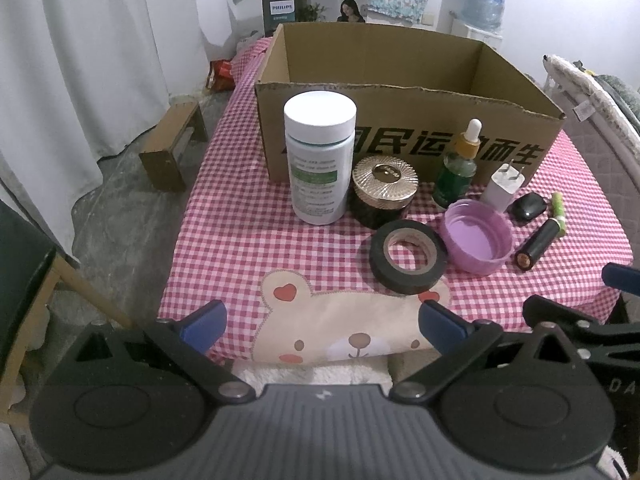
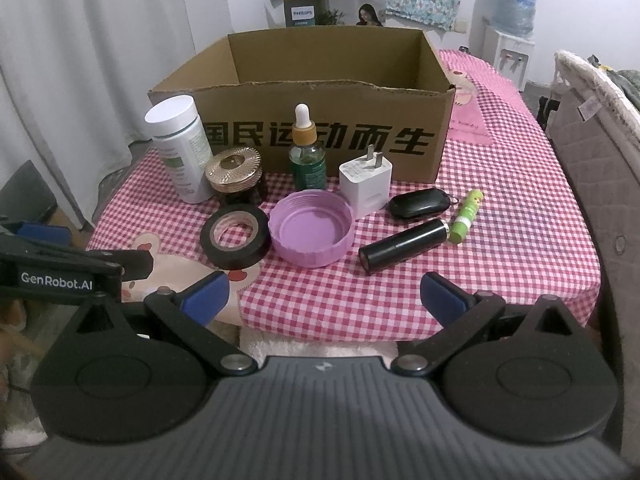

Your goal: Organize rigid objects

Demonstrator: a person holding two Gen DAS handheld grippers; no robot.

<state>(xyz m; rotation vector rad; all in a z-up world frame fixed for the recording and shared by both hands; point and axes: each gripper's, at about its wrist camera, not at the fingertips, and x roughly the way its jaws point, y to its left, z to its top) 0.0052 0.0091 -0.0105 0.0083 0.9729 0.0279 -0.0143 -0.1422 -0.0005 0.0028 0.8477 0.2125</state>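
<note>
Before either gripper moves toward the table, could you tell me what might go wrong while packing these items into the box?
1. The tall white-capped bottle stands right beside the gold-lidded jar; an open finger reaching for one could tip the bottle.
2. The dropper bottle is narrow and upright, so it may topple if nudged.
3. The black cylinder and green tube lie on their sides and may roll when touched.

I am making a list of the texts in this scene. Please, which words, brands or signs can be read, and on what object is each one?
"PHILIPS": on the dark box behind the cardboard box.
"国民运动而生": on the front of the cardboard box.
"GenRobot.AI": on the left gripper, seen from the right wrist view.
White bottle label: too small to read.
White charger print: too small to read.
Green dropper bottle label: blurred.
</note>
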